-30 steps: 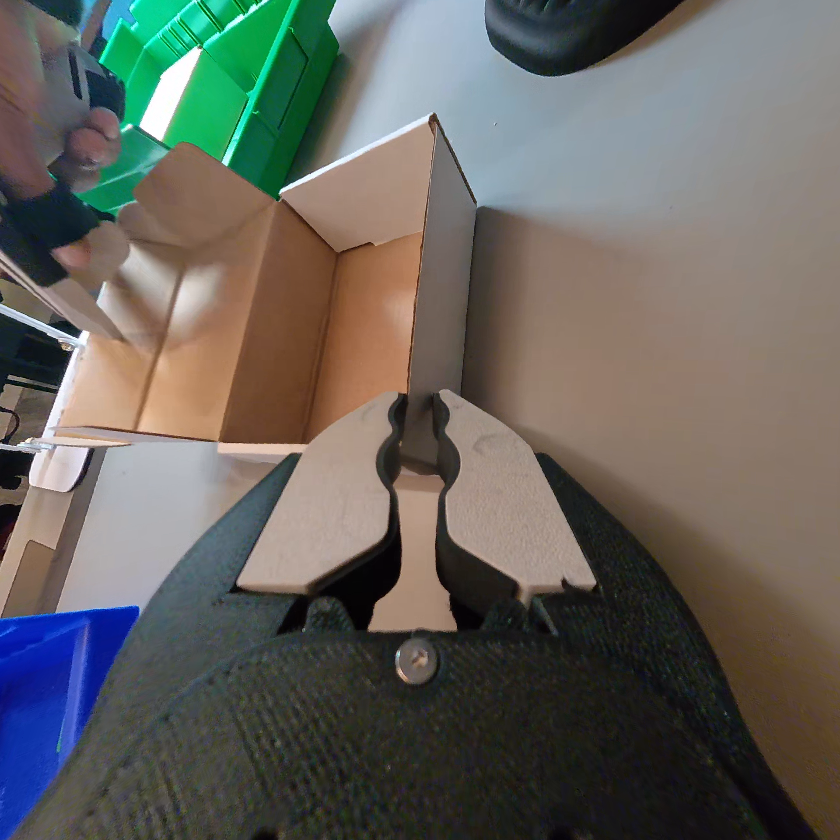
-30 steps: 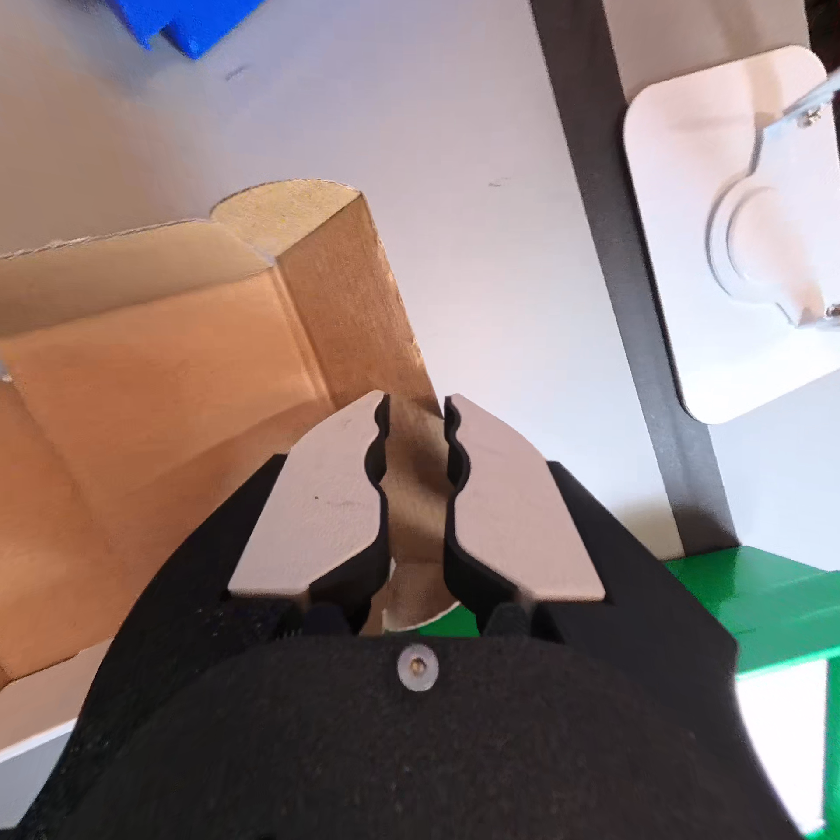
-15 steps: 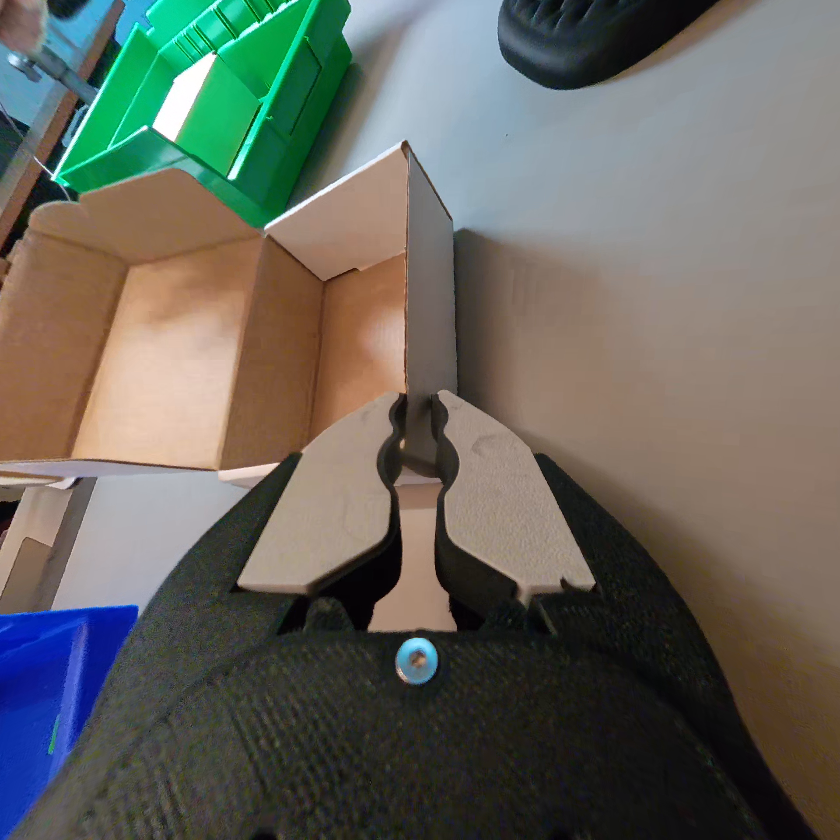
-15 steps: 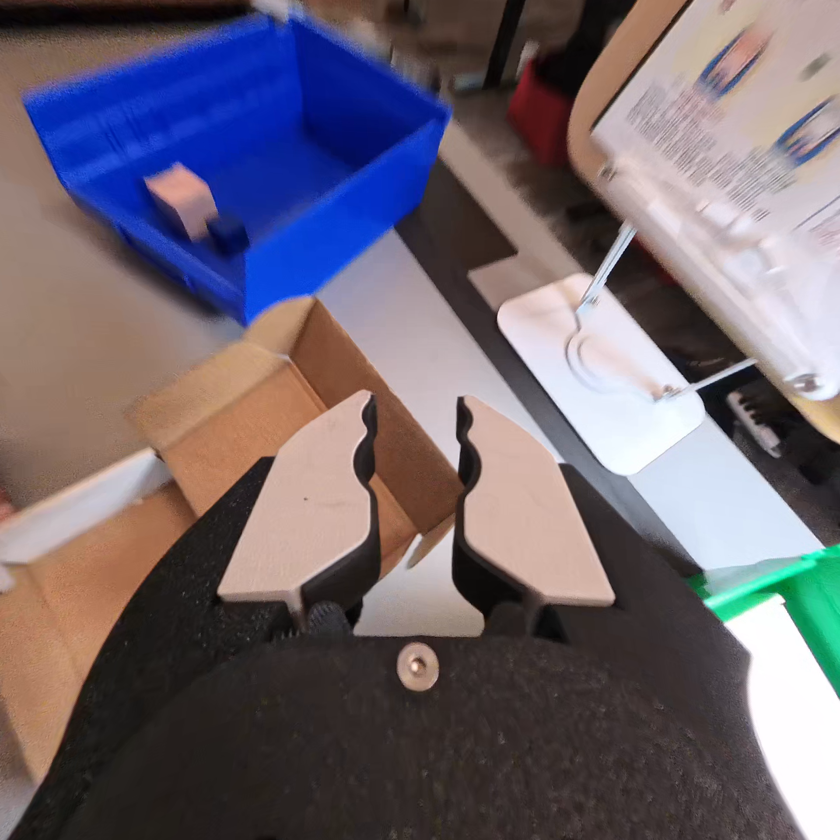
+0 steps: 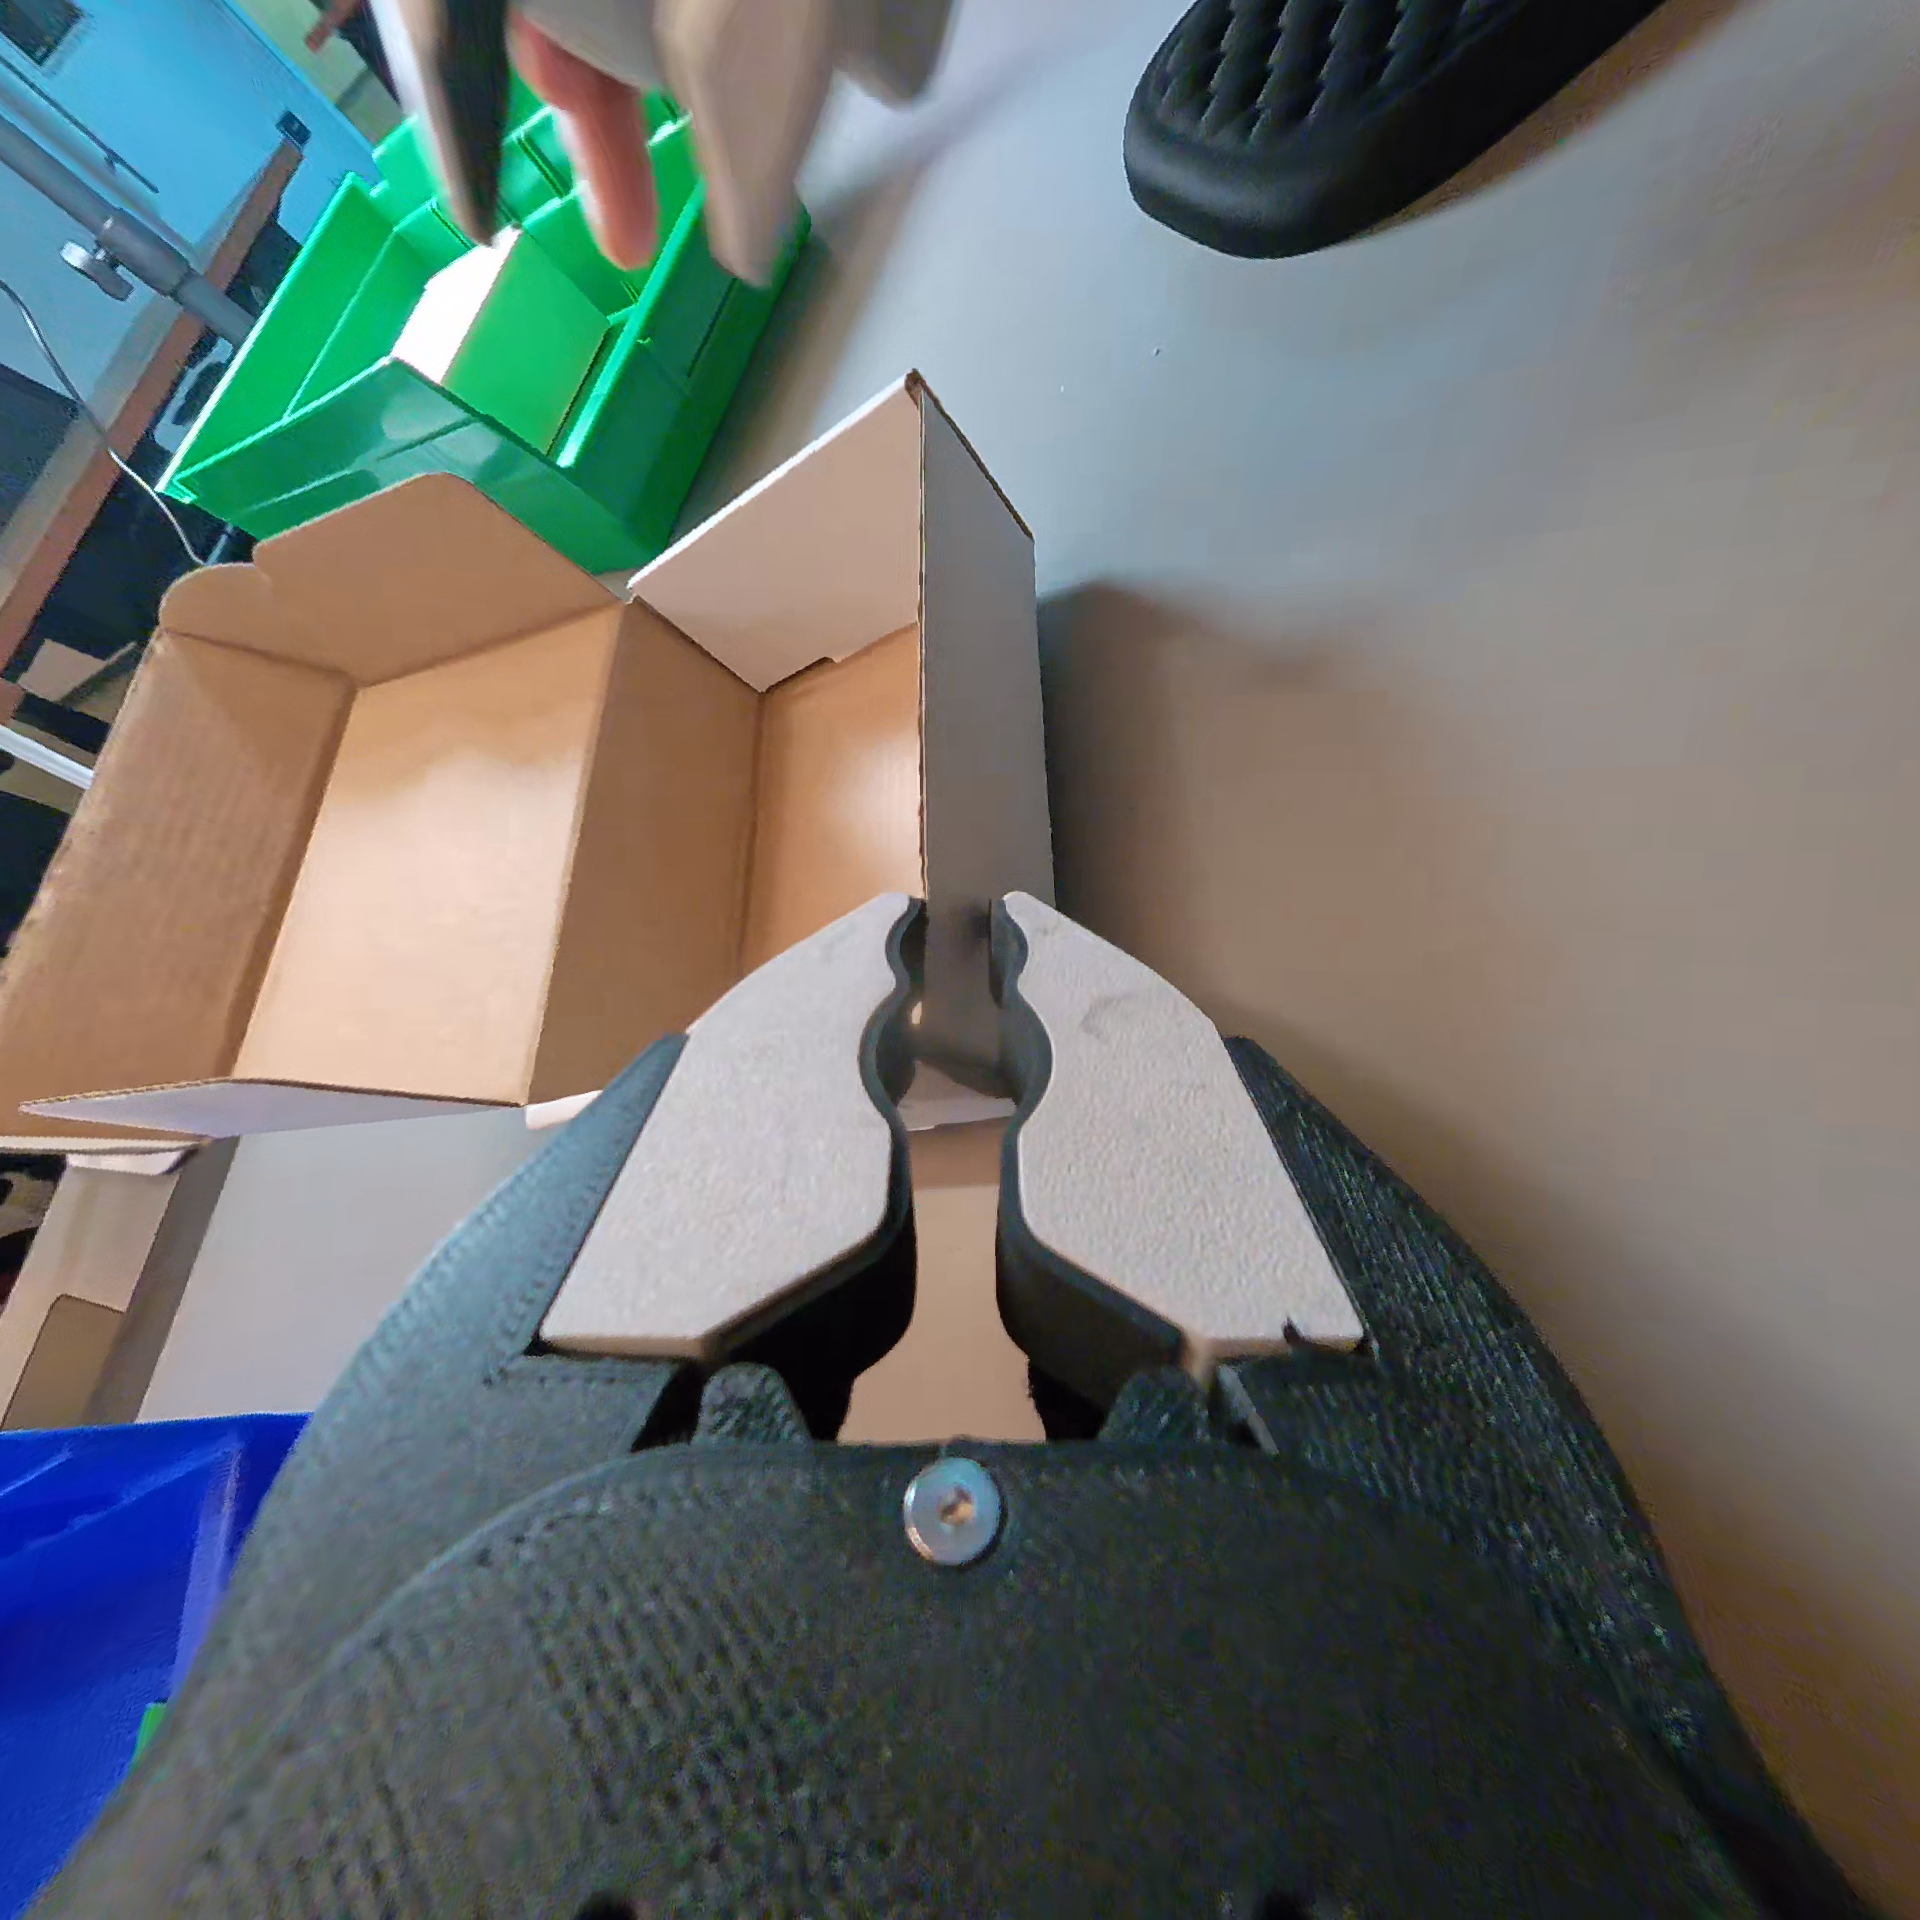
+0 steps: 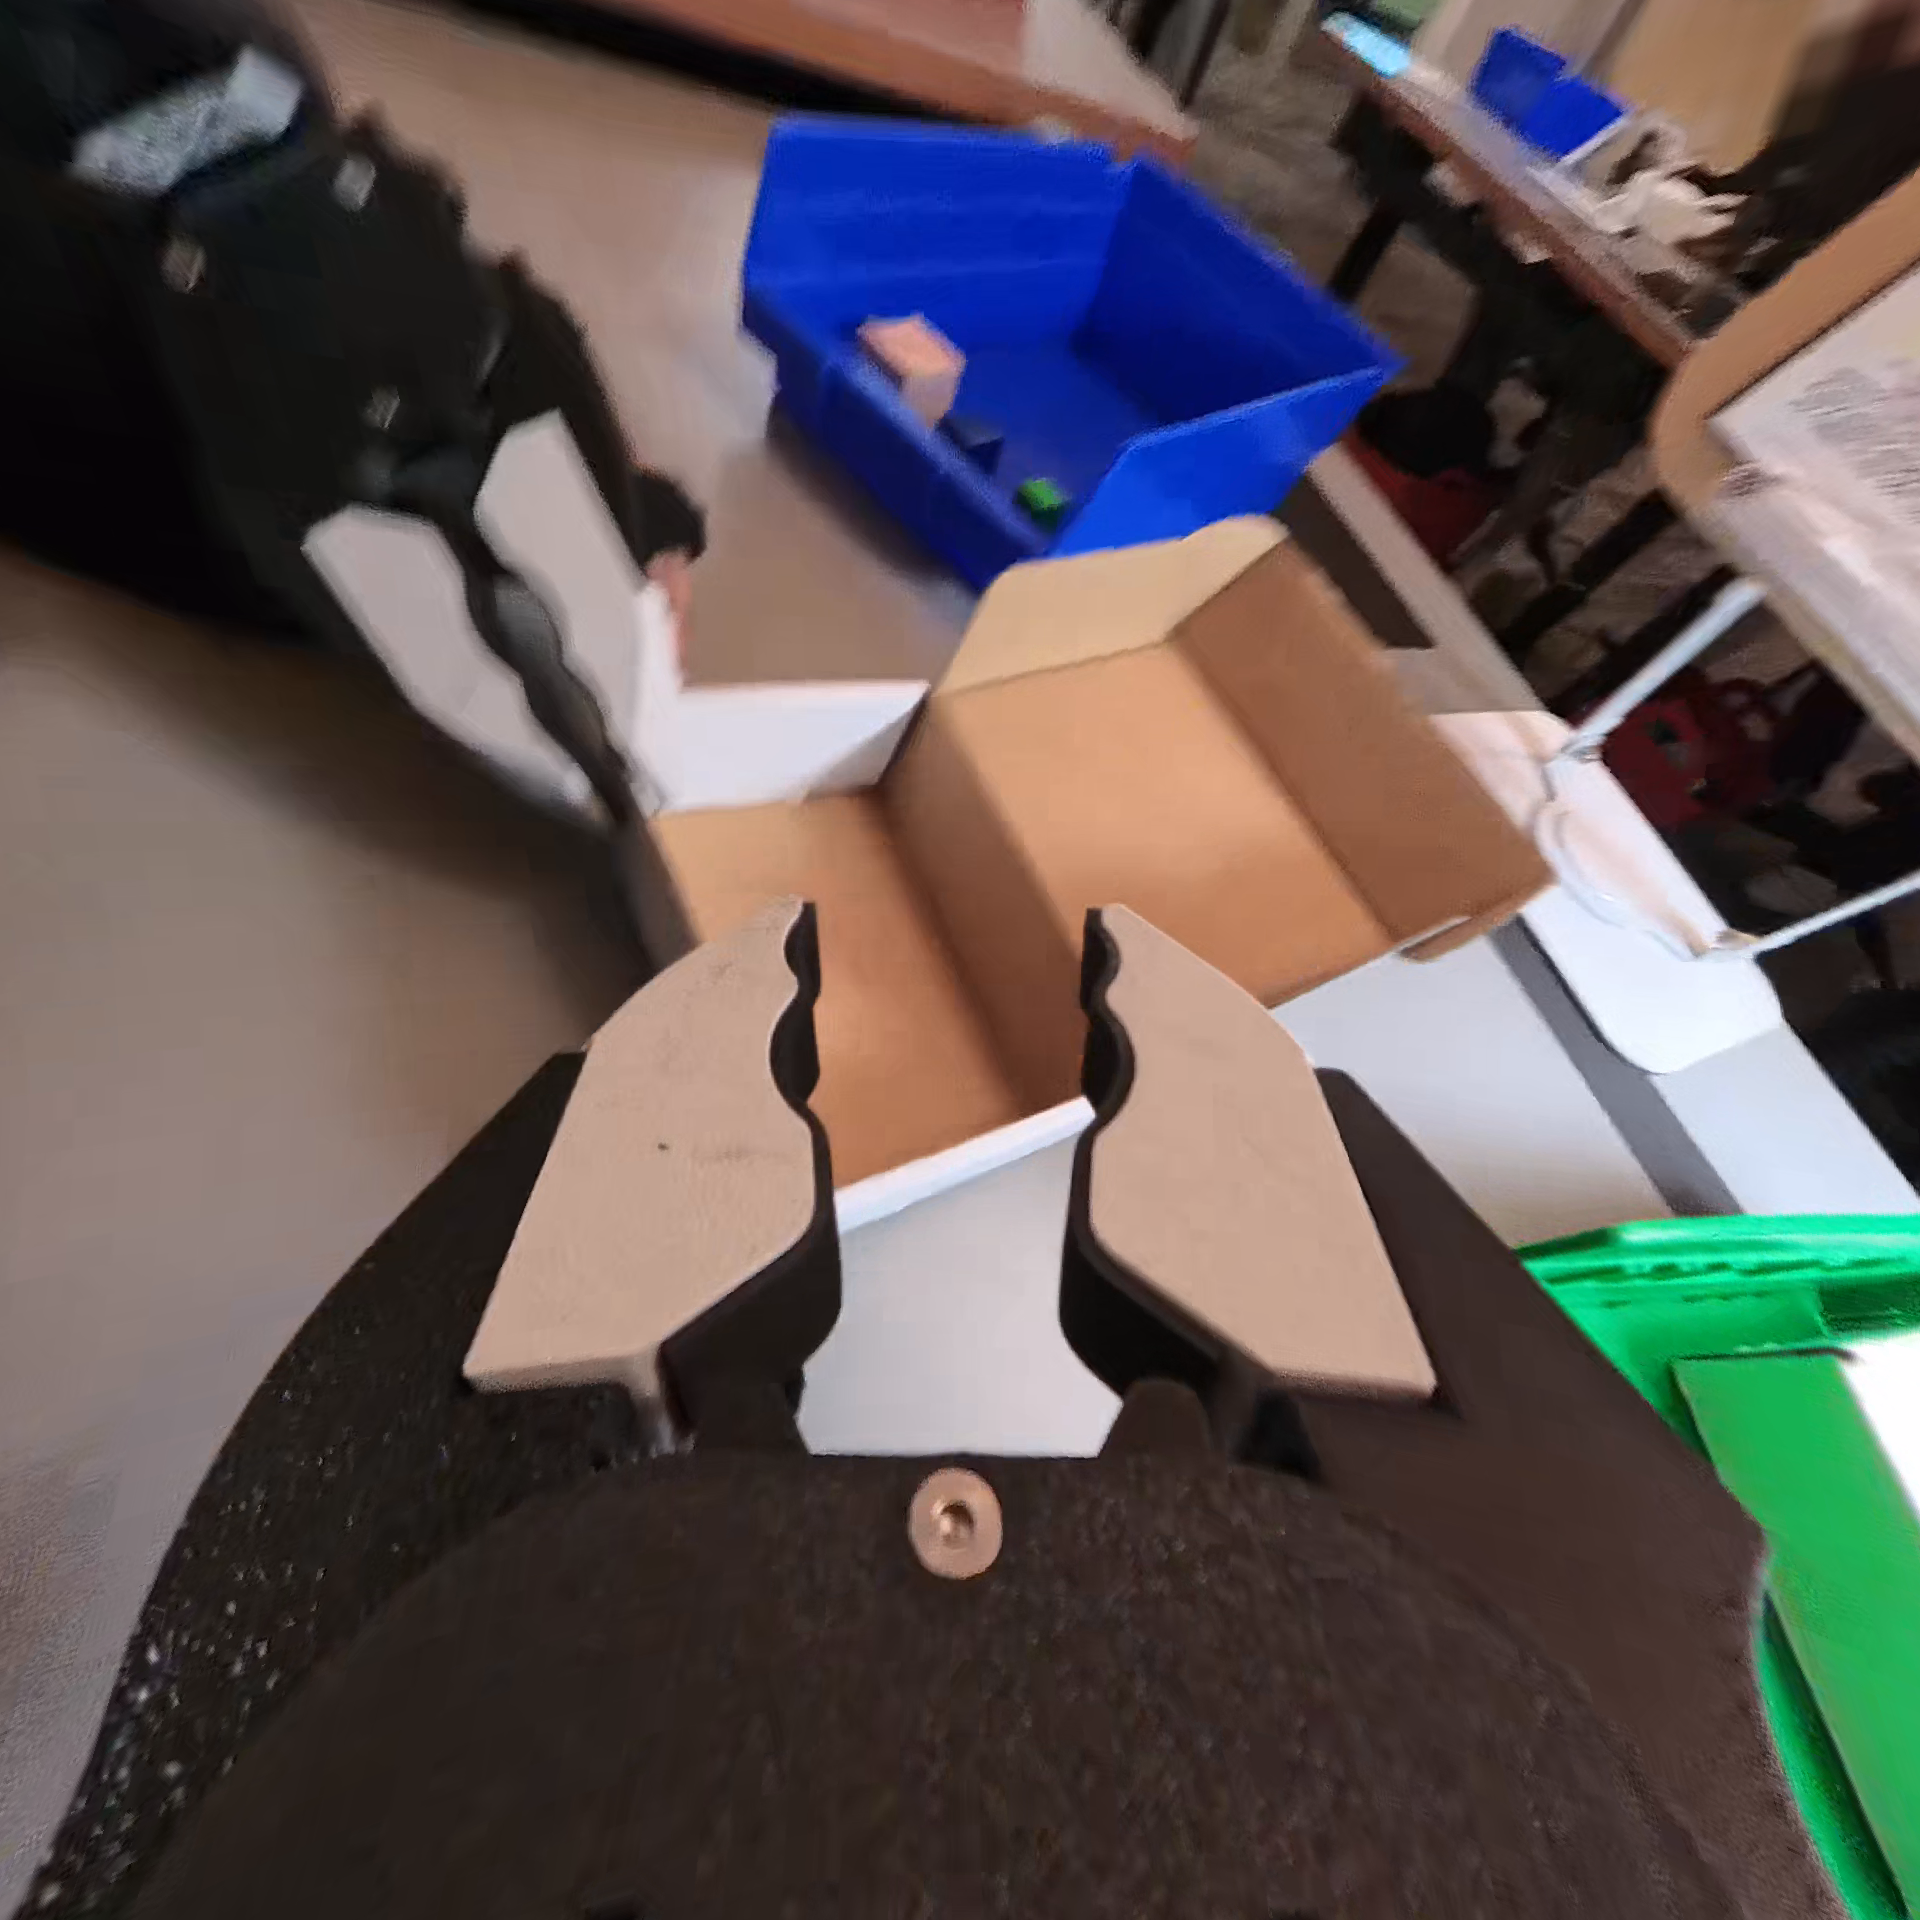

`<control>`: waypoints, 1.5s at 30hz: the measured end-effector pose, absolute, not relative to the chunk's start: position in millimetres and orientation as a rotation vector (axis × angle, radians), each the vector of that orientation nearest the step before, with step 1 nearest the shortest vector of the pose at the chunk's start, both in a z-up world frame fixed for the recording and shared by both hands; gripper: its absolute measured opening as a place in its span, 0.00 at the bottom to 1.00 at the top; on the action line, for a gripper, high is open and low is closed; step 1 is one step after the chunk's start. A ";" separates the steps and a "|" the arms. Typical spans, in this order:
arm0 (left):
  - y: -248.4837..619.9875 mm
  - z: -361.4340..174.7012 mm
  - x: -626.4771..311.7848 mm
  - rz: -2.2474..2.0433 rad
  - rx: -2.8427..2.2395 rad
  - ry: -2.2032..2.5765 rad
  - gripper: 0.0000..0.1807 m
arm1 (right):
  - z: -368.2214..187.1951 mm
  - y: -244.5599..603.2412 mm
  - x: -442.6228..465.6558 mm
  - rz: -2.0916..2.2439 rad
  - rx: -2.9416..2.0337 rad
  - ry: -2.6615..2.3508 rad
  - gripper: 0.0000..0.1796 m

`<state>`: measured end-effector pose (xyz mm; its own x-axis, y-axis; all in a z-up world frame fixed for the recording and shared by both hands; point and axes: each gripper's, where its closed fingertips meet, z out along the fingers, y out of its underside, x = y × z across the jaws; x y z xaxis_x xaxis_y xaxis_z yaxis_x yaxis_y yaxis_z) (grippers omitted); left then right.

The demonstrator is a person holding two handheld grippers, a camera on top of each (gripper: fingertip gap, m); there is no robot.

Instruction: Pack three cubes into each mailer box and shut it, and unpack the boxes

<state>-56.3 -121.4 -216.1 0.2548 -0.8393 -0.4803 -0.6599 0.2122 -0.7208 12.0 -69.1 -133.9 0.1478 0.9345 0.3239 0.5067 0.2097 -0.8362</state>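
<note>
Nearest me, my left gripper (image 5: 956,925) is pinched on the front flap (image 5: 977,675) of the box (image 5: 488,862), with both pads pressed flat against the card. I judge I am holding that flap upright so the box cannot slide and its mouth stays wide for loading.

My right gripper (image 6: 945,935) hangs above the near edge of the box (image 6: 1143,821), jaws well apart and holding nothing. From that pose I judge it is free to go and fetch a cube.

The box sits on the grey table (image 5: 1455,935), between the two grippers. It is white outside and plain brown card inside. The floor of it is bare; I see no cube in it. Its side flaps (image 5: 395,582) stand up, and the lid lies opened flat on the side away from the right gripper.

Beyond the box in the right view stands a blue bin (image 6: 1060,343). In it are a pale cube (image 6: 914,358), a dark one and a small green one, all blurred.

In the left view a green bin (image 5: 436,384) sits just behind the box. Above it the right gripper (image 5: 603,135) shows as a blur with a fingertip. A black ribbed pad (image 5: 1371,114) lies at the far right of the table.
</note>
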 end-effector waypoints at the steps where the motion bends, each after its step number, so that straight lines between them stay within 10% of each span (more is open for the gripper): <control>1: -120.5 -216.6 -56.8 -0.221 -1.505 1.467 0.06 | -147.4 -75.4 13.8 0.513 -1.425 -1.553 0.27; 17: -112.3 -210.4 -63.1 -0.249 -1.521 1.398 0.07 | -223.5 -90.6 22.2 0.215 -1.356 -1.923 0.04; 45: -3.7 -105.8 -277.3 -0.215 -1.937 0.752 0.19 | -174.7 -76.1 56.0 0.675 -1.560 -1.374 0.25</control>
<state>-277.3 -3.7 -105.8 0.7905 -0.5886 -0.1696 -0.4095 -0.3020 -0.8609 56.0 -76.1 -174.7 0.2267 0.9598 0.1657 0.4551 0.0460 -0.8893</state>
